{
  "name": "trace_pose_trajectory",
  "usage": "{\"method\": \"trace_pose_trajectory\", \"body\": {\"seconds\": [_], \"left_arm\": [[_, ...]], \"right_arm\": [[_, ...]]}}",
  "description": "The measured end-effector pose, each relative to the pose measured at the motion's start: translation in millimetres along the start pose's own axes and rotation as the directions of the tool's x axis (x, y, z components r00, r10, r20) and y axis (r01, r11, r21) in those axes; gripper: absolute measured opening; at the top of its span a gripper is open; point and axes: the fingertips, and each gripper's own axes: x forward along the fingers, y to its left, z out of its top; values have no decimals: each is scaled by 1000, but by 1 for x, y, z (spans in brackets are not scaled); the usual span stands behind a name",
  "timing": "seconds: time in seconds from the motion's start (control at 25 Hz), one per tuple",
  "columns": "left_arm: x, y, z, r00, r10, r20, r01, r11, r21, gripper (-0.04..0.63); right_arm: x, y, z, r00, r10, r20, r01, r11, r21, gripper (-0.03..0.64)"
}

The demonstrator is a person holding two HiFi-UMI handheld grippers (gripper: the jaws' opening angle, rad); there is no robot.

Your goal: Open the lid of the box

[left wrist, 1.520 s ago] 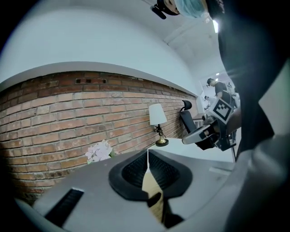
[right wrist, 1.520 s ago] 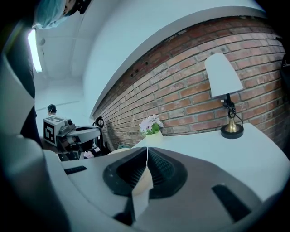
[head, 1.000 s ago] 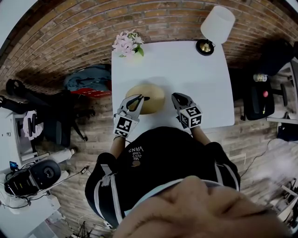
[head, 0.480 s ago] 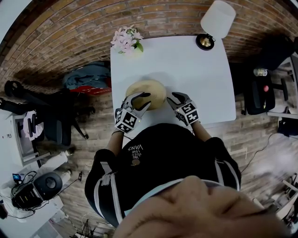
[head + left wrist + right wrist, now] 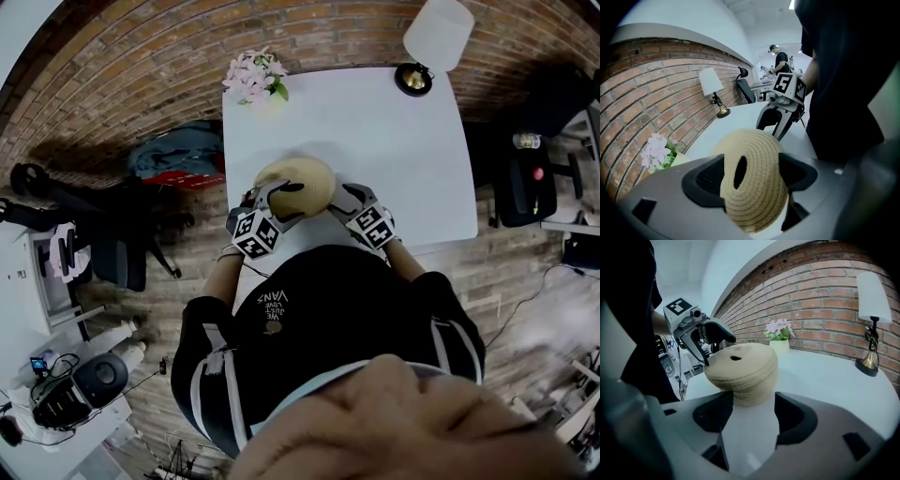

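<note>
A round woven straw box with a domed lid stands near the front edge of the white table. My left gripper reaches over the box's left side. Its jaws are opening, and the lid with its dark slot sits between them in the left gripper view. My right gripper is at the box's right side, jaws opening. In the right gripper view the box lies just beyond those jaws with only bare table between them. I cannot tell whether the left pads touch the lid.
A lamp with a white shade stands at the table's far right corner. A pot of pink flowers is at the far left corner. A brick wall runs behind. Office chairs and bags lie on the floor to the left.
Both grippers have moved forward up to the box, one on each side. Their jaws have gone from shut to spread apart.
</note>
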Motion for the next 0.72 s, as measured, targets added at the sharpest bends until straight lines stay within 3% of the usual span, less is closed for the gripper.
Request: {"method": "trace_pose_trajectory", "body": {"seconds": [0.32, 0.48, 0.72], "left_arm": [[5, -5, 1, 990, -104, -96, 111, 991, 68, 395], [7, -15, -6, 971, -170, -168, 187, 979, 87, 435], [16, -17, -15, 948, -188, -258, 224, 968, 115, 448]], "right_arm": [[8, 9, 1, 999, 38, -13, -38, 998, -44, 272], [11, 9, 2, 999, 43, -7, -43, 998, -44, 273], [14, 9, 1, 999, 54, -5, -54, 998, -42, 273]]}}
